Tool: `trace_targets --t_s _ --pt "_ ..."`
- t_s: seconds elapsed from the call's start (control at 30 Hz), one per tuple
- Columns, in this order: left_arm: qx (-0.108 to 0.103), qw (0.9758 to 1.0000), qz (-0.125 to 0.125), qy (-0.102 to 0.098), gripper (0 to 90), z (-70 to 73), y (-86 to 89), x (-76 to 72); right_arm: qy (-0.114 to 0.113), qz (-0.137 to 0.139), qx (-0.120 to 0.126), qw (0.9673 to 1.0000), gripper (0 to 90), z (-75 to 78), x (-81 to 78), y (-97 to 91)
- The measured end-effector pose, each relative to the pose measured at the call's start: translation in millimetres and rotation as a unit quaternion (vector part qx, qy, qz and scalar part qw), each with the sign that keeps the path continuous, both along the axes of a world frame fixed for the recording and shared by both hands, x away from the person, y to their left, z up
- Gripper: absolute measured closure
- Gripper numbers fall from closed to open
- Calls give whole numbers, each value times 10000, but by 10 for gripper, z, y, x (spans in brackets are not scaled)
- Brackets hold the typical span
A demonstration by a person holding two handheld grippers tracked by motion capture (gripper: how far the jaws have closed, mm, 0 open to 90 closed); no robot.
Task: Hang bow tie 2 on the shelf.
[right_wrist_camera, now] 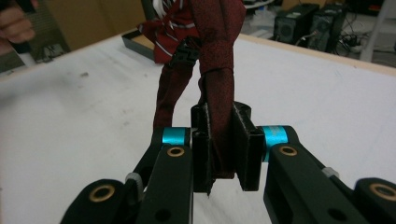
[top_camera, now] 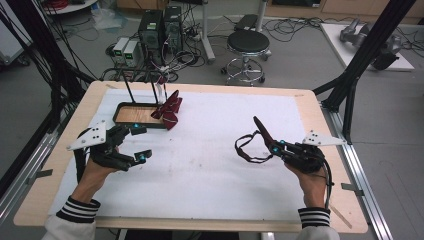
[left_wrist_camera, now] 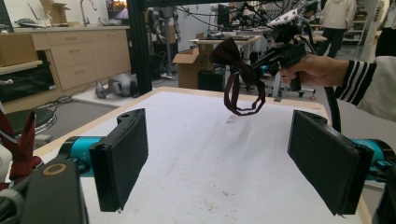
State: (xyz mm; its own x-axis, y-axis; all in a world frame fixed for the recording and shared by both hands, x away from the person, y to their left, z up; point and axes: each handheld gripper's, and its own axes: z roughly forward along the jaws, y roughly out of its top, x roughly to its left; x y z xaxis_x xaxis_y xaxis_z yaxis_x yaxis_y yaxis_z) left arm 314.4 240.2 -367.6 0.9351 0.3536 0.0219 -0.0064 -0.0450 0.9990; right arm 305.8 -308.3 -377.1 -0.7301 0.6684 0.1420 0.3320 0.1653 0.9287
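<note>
I have the right gripper (top_camera: 274,146) at the right of the high view, lifted off the white surface (top_camera: 210,165), its 2 jaws clamped together on a dark red bow tie (top_camera: 262,131). In the right gripper view the folded fabric runs straight up from between the pads, and the rest of the tie rises to the top centre of the frame. From the high view, the tie's black strap (top_camera: 246,150) hangs in a loop to the left of the jaws, clear of the surface. The left gripper view shows the same tie at upper centre, dangling in the air from the gripper in the far hand.

My left gripper (top_camera: 138,143) sits at the left of the high view, low over the surface, with its jaws wide apart and nothing between them.

At the upper left of the surface stands a dark tray with a wooden floor (top_camera: 134,115). More red ties (top_camera: 170,109) hang bunched at its right edge.
</note>
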Motion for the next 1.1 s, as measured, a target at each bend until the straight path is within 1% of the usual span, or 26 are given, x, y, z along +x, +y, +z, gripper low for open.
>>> trace_targets --t_s 0.1,0.27,0.3,0.6,0.7,0.73,0.8,0.87,0.93,0.97,1.0,1.03,1.1 --pt "-9 10000 2 1 206 0 1 -1 -92 125 70 9999 794 64 37 66" --pt "-33 10000 -11 -20 206 14 -3 -6 -100 421 261 9987 794 117 103 175" --pt "-22 10000 -15 -35 206 18 -2 -6 -131 477 288 9984 794 122 118 197" --pt "-34 10000 -10 -38 206 22 0 -6 -157 852 386 9955 794 144 226 422" --pt "-26 10000 -18 -38 206 20 -1 -4 -145 998 400 9941 794 157 267 524" --pt "-27 10000 -18 -36 206 20 -2 -4 -187 1054 410 9934 794 162 285 556" --pt "-19 10000 -27 -46 206 19 -4 -4 -135 1151 425 9924 794 178 301 622" --pt "12 10000 -37 -55 206 21 -6 -6 -167 1264 399 9910 794 194 324 693" --pt "20 10000 -45 -52 206 22 -12 -9 -158 1388 366 9895 794 212 344 770" --pt "19 10000 -50 -61 206 23 -14 -8 -192 1459 369 9884 794 220 353 817" --pt "17 10000 -53 -57 206 23 -17 -9 -198 1489 396 9879 794 221 358 835" --pt "18 10000 -48 -56 206 23 -21 -10 -201 1562 444 9865 794 220 364 879" --pt "27 10000 -71 -58 206 23 -26 -12 -200 1657 456 9849 794 205 376 945"
